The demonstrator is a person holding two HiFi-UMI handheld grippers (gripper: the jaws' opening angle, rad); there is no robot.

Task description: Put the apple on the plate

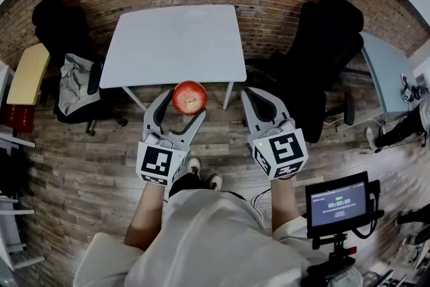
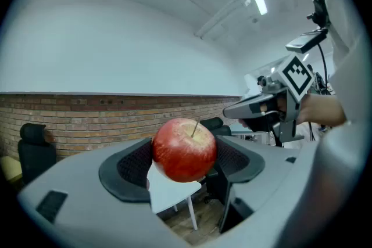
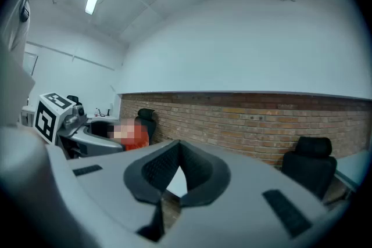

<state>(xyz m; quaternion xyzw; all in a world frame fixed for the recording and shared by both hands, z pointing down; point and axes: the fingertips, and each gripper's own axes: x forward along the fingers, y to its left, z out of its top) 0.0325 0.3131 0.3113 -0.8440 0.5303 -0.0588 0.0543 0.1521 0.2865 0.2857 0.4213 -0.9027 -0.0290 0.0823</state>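
A red apple with a short stem sits between the two jaws of my left gripper, held in the air in front of the white table. In the left gripper view the apple fills the space between the dark pads, which press on both its sides. A pale white plate lies near the table's far edge, well beyond the apple. My right gripper hovers to the right of the apple at about the same height, jaws shut with nothing between them; its tips meet.
Black office chairs stand left and right of the table, before a brick wall. A grey desk is at far right and a monitor on a stand at lower right. The floor is wood planks.
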